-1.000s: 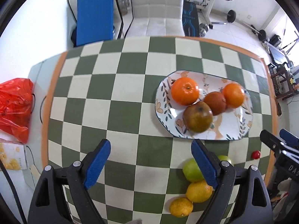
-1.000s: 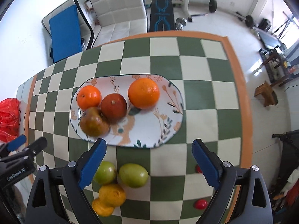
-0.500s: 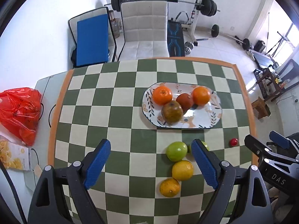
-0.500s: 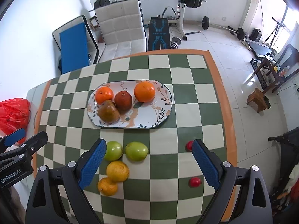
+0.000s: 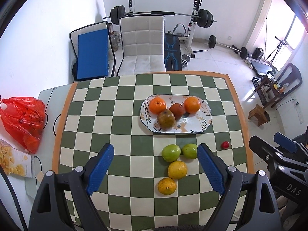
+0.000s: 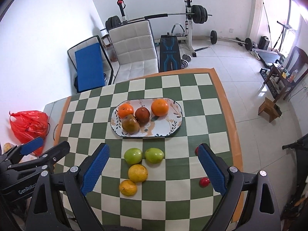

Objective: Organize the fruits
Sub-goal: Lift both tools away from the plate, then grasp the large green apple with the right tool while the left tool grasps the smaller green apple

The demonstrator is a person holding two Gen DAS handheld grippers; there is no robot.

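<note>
A white-walled room with a barbell rack (image 5: 163,15) and a quilted white chair (image 5: 143,44) at the far end holds a tabletop (image 5: 92,104) covered in a green-and-cream checked cloth with an orange border. On the far half of the cloth lies an oval floral plate (image 5: 204,123) carrying two oranges (image 5: 157,105) (image 5: 192,105), a reddish-brown fruit (image 5: 177,110) between them, and a mottled brown-green fruit (image 5: 166,119) at its near-left, touching the reddish one. Nearer than the plate, on the bare cloth, two green fruits (image 5: 171,153) (image 5: 189,150) sit side by side, with a yellow citrus (image 5: 177,169) just nearer and a second yellow-orange citrus (image 5: 167,186) nearer still. Two small red fruits (image 6: 204,182) (image 5: 225,144) rest toward the right edge, one partly hidden by a blue pad in the right wrist view. The left tongs (image 5: 155,168) and right tongs (image 6: 153,168) both hover above the near side of the tabletop, jaws spread wide and holding nothing. A red plastic bag (image 5: 23,119) lies left of the tabletop, and a small wooden stool (image 6: 269,109) stands on the tiled floor to the right.
</note>
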